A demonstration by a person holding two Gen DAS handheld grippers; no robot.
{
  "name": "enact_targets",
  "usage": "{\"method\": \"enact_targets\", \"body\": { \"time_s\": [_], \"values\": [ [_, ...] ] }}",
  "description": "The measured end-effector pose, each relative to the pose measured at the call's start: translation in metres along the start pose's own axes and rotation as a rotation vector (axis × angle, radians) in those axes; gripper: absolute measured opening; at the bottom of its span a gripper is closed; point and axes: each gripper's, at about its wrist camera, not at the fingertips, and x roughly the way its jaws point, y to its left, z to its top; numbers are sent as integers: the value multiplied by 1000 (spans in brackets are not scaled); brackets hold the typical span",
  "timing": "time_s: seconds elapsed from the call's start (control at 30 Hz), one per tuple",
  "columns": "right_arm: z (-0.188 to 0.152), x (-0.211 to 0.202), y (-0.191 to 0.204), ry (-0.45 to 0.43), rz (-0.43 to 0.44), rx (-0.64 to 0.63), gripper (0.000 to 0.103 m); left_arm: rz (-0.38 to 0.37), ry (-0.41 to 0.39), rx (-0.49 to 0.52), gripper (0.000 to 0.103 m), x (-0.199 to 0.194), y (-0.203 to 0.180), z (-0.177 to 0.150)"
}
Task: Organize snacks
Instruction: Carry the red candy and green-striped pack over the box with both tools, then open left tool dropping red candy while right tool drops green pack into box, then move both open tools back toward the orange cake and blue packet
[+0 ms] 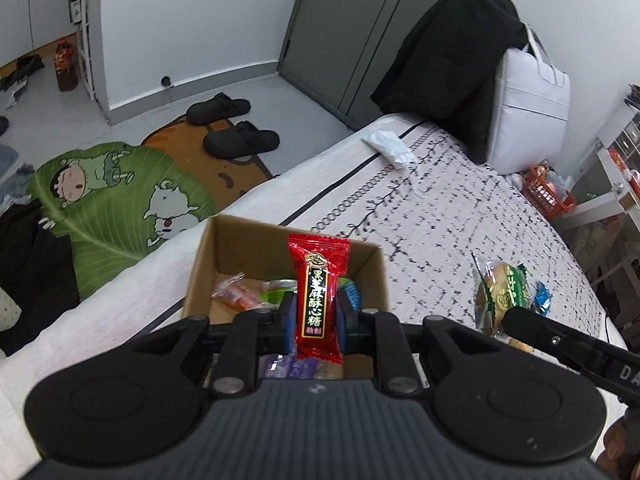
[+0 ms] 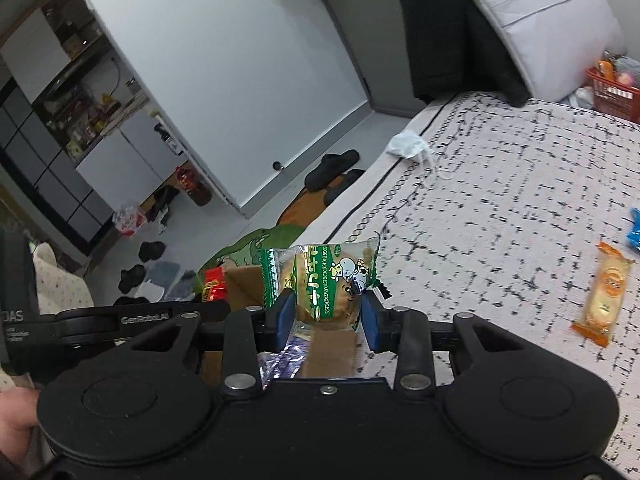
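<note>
Red candy wrapper (image 1: 316, 296) in left gripper (image 1: 316, 316): glossy plastic film. Cardboard box (image 1: 208, 256) beneath: matt brown. Bun packet (image 2: 320, 280) in right gripper (image 2: 326, 320): clear shiny film. Bed cover (image 2: 500, 208): woven cloth.

One cardboard box (image 1: 372, 276), two black slippers (image 1: 240, 140), one orange basket (image 1: 548, 194).

Red candy (image 1: 316, 300) upright above box (image 1: 208, 256); green-wrapped cake (image 2: 324, 280) gripped.

Right gripper (image 2: 326, 316) clamped on a green-wrapped pastry (image 2: 322, 280)

The blue pads grip the pastry at both sides above an open cardboard box (image 2: 244, 284). An orange-wrapped snack (image 2: 604, 298) and a blue packet (image 2: 634, 232) lie on the patterned bedspread (image 2: 500, 200), well apart from the box.
</note>
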Motion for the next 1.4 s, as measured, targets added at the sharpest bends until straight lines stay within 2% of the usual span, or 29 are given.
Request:
{"method": "enact_targets", "body": {
  "time_s": [0.3,0.43,0.63,0.7,0.77,0.83,0.9,1.13,1.27,1.4],
  "values": [
    [-4,13,20,25,9,-28,35,47,-15,-30,22,0,20,9],
    [-5,17,26,26,15,-34,35,45,-16,-36,23,-2,25,12],
    [-7,20,32,12,46,-38,36,66,-6,-31,38,-6,29,9],
    [-7,19,33,-8,95,-33,43,74,-5,-24,46,-9,28,9],
    [-7,18,33,-5,112,-33,61,83,-7,-15,53,-13,26,9],
    [-7,15,31,-13,92,-36,65,91,-11,-6,60,-16,24,10],
    [-7,11,27,-11,80,-17,65,91,-19,0,72,-20,22,11],
    [-5,-8,14,-12,18,8,65,68,-5,20,80,-28,7,5],
    [-6,-20,5,-18,-9,19,71,73,4,31,84,-32,-5,1],
    [-7,-31,-5,-22,-26,35,73,71,-3,45,87,-36,-15,-6]
  ]
}}
